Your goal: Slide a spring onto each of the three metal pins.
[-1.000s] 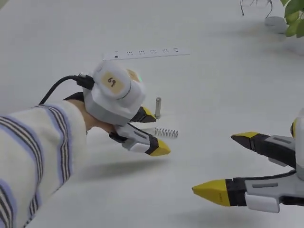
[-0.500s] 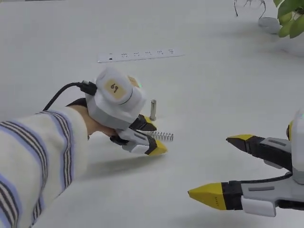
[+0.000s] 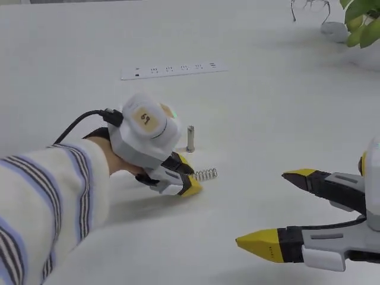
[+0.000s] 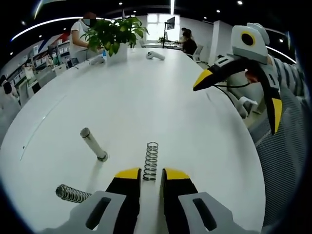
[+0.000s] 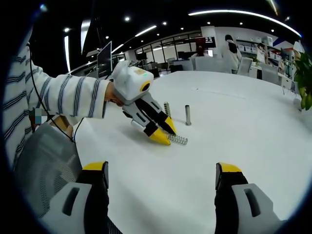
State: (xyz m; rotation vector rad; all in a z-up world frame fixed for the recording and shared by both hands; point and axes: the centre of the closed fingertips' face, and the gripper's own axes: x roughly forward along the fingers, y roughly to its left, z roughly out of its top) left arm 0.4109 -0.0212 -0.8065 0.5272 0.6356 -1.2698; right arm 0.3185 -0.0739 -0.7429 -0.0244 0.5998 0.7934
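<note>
A bare metal pin [image 3: 190,138] stands upright on the white table [image 3: 267,119]. Just in front of it lies a spring [image 3: 205,174]. My left gripper [image 3: 189,180] rests low on the table with its jaws drawn in on the spring's near end. From the left gripper view, that spring [image 4: 151,161] runs forward from between the yellow fingertips [image 4: 129,173], and the pin [image 4: 93,145] stands to the left. A second spring [image 4: 70,193] shows at lower left; I cannot tell if it sits on a pin. My right gripper [image 3: 270,208] hovers open at lower right, well apart from the spring [image 5: 177,140].
A white power strip [image 3: 174,70] lies at the back of the table. A potted plant [image 3: 359,24] stands at the far right corner. A black cable [image 3: 77,122] trails from the left gripper. People stand in the room beyond the table.
The left gripper has dropped to the table and its jaws have closed in on the spring's end. The right gripper has barely moved.
</note>
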